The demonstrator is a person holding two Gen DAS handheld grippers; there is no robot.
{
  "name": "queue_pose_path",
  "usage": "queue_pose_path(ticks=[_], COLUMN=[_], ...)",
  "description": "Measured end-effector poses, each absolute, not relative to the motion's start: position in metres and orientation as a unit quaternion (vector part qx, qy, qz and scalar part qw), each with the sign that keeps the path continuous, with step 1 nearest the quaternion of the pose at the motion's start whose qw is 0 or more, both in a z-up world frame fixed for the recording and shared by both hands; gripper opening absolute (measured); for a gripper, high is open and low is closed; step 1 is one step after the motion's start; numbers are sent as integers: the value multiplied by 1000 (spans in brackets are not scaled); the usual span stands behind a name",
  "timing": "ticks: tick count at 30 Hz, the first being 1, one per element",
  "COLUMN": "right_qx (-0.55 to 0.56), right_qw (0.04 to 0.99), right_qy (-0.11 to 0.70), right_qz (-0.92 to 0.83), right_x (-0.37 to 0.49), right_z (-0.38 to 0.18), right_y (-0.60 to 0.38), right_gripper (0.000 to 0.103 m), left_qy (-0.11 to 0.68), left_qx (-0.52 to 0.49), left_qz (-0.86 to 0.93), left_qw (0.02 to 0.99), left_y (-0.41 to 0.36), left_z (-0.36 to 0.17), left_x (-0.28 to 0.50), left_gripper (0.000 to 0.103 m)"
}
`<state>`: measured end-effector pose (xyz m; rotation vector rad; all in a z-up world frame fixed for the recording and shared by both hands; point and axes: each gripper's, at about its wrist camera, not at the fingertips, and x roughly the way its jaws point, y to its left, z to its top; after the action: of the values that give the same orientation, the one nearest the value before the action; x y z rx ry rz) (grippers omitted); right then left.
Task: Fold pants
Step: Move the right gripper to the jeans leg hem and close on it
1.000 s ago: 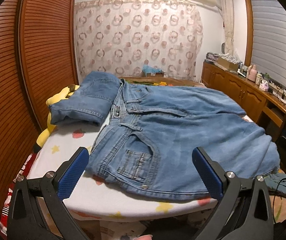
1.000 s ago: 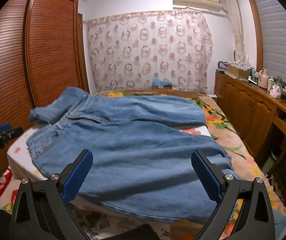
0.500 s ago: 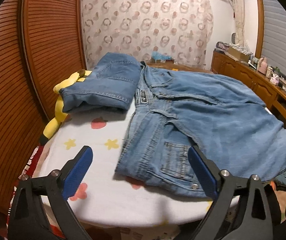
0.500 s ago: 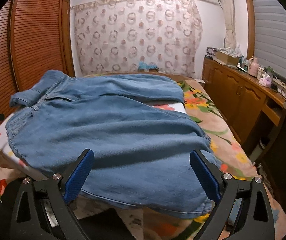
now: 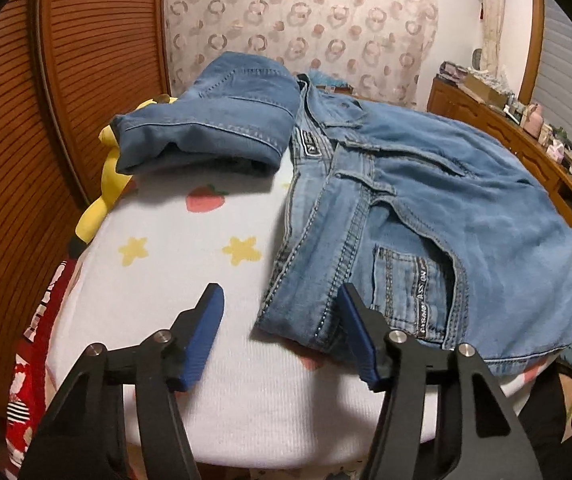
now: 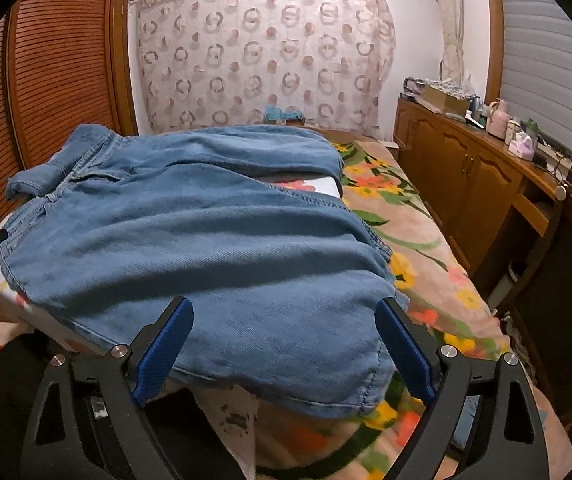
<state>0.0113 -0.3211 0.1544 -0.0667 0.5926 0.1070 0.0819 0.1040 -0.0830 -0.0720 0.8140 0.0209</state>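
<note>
Light blue denim pants [image 5: 438, 208] lie flat on my white star-print padded board [image 5: 190, 264] over the bed, waistband left. My left claw [image 5: 280, 330] open, straddling the stitched waistband corner for a grab; my right claw [image 6: 284, 344] open wide over the soft leg hem [image 6: 286, 376] that hangs off the edge
</note>
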Motion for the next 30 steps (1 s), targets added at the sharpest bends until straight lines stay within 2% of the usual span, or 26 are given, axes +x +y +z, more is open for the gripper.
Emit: queue_pose_path(ticks=[3,20,22,24,25,27,29,30], right_qx=[-28,-12,-11,-11,-13,-19,-21,-21], right_qw=[953,930,928,926,925,926,929,932], right_qy=[298,365,371,375,377,376,366,358], right_qz=[52,49,45,40,37,36,40,46], right_x=[10,12,15,17,18,18,14,11], right_z=[154,147,146,143,142,142,150,153], right_y=[-327,-350,-353,-355,-356,-356,-357,-356], right_gripper=[92,86,82,71,66,38,23,19], left_qy=[400,401,401,401,400,400,398,398], left_qx=[-36,-36,-37,-38,-39,-39,-32,-32], left_qz=[8,8,8,8,6,-6,-4,-6], left_qw=[916,915,915,915,916,916,917,917], left_y=[103,104,105,104,104,102,100,100], left_z=[-88,-90,-90,-91,-90,-89,-87,-86], left_x=[83,82,82,82,83,82,81,81], left_gripper=[56,56,56,56,51,43,41,39])
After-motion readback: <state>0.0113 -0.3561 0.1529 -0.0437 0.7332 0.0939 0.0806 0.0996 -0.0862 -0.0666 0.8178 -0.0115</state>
